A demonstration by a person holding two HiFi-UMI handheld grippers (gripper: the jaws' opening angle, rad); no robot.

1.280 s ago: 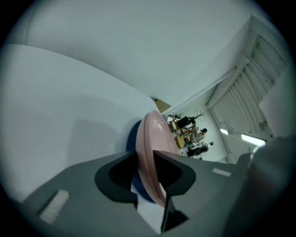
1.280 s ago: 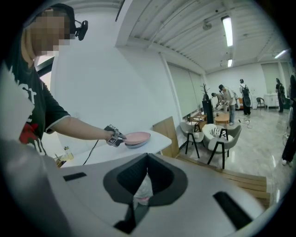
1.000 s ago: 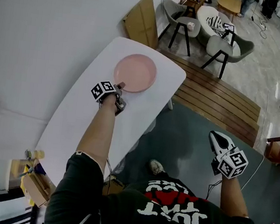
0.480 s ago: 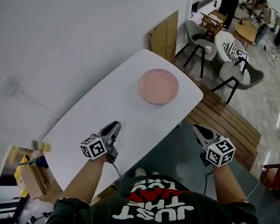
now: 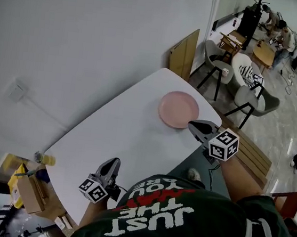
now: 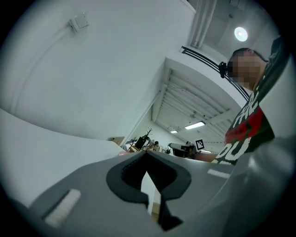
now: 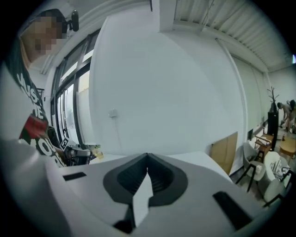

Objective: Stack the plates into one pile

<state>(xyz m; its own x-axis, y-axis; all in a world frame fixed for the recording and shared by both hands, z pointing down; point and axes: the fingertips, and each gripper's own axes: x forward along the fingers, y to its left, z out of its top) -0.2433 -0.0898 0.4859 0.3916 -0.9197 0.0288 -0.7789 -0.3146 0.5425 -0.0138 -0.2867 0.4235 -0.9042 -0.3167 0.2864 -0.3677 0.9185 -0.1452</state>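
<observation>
One pink plate (image 5: 178, 109) lies near the far right end of the white table (image 5: 120, 133); I cannot tell whether more plates lie under it. My left gripper (image 5: 113, 162) hovers over the table's near edge, far from the plate, with its jaws closed tip to tip on nothing. In the left gripper view the left gripper (image 6: 146, 153) points along the tabletop towards the room. My right gripper (image 5: 192, 125) is shut and empty, just off the table's right edge beside the plate. In the right gripper view the right gripper (image 7: 148, 155) faces the white wall.
A cardboard sheet (image 5: 184, 53) leans on the wall past the table's far end. Grey chairs (image 5: 219, 56) stand beyond it. Wooden decking (image 5: 253, 151) runs to the right. A box with clutter (image 5: 26, 188) and a yellow bottle (image 5: 45, 158) sit at the near left.
The left gripper has pulled back from the plate to the table's near edge, and its jaws have gone from open to shut. The right gripper has come up beside the plate.
</observation>
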